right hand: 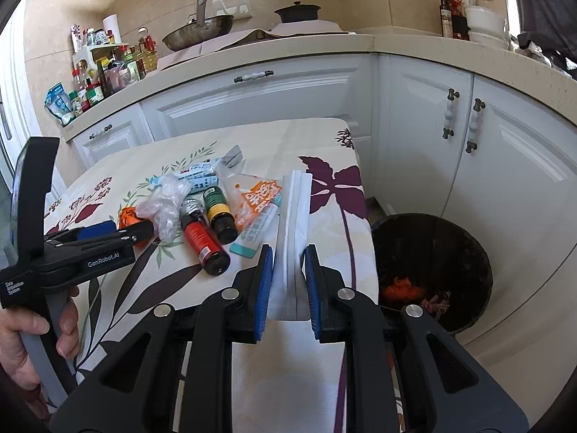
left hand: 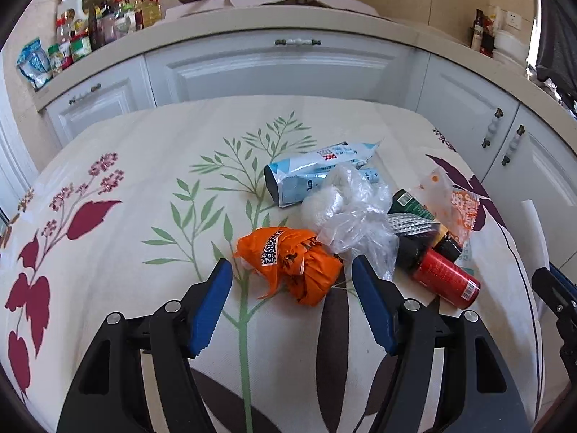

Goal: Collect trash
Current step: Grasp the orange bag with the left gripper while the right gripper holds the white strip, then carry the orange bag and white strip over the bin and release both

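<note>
Near the table's (left hand: 108, 166) right edge lies the trash heap; the orange bag (left hand: 292, 265), knotted into a soft, light, crinkly wad, sits at its near side between the left gripper's (left hand: 292, 278) wide-spread fingers, best pinched across its bulk. The right gripper (right hand: 288, 281) clamps a white folded pouch (right hand: 294, 209), beside the bin (right hand: 432, 274). "GenRobot.AI" marks the tool.
</note>
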Demonstrator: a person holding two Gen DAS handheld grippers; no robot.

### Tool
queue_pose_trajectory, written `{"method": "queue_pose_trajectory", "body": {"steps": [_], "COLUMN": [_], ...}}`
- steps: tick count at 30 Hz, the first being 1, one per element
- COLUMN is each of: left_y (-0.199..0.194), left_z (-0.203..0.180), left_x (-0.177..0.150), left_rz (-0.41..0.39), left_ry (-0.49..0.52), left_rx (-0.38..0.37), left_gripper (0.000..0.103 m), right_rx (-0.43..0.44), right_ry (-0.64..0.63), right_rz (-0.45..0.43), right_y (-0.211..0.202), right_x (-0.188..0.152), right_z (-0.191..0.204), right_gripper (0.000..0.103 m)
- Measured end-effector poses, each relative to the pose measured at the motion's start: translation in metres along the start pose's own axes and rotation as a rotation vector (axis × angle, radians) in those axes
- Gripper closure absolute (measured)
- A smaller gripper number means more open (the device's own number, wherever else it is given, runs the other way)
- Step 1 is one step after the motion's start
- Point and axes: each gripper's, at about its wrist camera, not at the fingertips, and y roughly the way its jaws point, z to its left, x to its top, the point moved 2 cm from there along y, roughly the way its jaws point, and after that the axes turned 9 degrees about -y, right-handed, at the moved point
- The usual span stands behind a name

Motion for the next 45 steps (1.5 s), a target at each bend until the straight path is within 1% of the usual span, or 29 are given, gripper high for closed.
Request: {"method": "queue_pose_trajectory", "body": {"steps": [1, 2, 3, 4, 8, 14, 16, 18, 23, 28, 34, 37, 40, 45], "left_y": [0.001, 0.002, 0.003, 0.004, 0.000, -0.014, -0.024, -0.034, -0.057, -0.069, -0.072, -0.070, -0.067, -0.060], "left_z": [0.000, 0.000, 0.000, -0.001, 0.001, 0.005, 0.005, 0.003, -0.015, -0.045, -0.088, -0.108, -0.130, -0.164], "left_x": [0.000, 0.000, -0.001, -0.001, -0.004, -0.007, -0.009, -0.009, -0.009, -0.010, -0.010, -0.011, -0.013, -0.011], "left_rz": [0.006, 0.011, 0.020, 0.027, 0.019, -0.010, -0.034, -0.059, -0.114, -0.145, -0.180, -0.182, -0.196, -0.195], "left_ry": [-0.003, -0.003, 0.000, 0.004, 0.006, 0.004, 0.013, 0.020, 0.058, 0.102, 0.142, 0.161, 0.185, 0.207], "left_rx": [-0.001, -0.002, -0.002, -0.007, -0.014, -0.022, -0.023, -0.026, -0.066, -0.127, -0.199, -0.231, -0.247, -0.276], "left_gripper": [0.038, 0.046, 0.049, 0.056, 0.059, 0.060, 0.060, 0.060, 0.060, 0.060, 0.060, 0.060, 0.060, 0.060], "right_rx": [0.001, 0.001, 0.002, 0.002, 0.000, -0.006, -0.011, -0.020, -0.049, -0.091, -0.160, -0.186, -0.210, -0.242], "right_ry": [0.002, 0.004, 0.006, 0.007, 0.010, 0.010, 0.009, 0.009, 0.018, 0.033, 0.050, 0.061, 0.071, 0.082], "right_rz": [0.000, 0.001, 0.002, 0.002, 0.001, -0.011, -0.016, -0.023, -0.041, -0.059, -0.093, -0.102, -0.116, -0.124], "right_y": [0.001, 0.001, 0.001, 0.001, 0.000, -0.006, -0.008, -0.012, -0.021, -0.030, -0.042, -0.045, -0.047, -0.045], "right_x": [0.000, 0.000, -0.001, -0.001, -0.003, -0.002, -0.002, -0.001, -0.001, 0.000, -0.003, -0.005, -0.007, -0.008], "right_z": [-0.001, -0.002, -0.003, -0.004, -0.005, -0.006, -0.007, -0.009, -0.019, -0.035, -0.065, -0.080, -0.096, -0.120], "right_gripper": [0.085, 0.085, 0.085, 0.085, 0.085, 0.085, 0.085, 0.085, 0.085, 0.085, 0.085, 0.085, 0.085, 0.085]}}
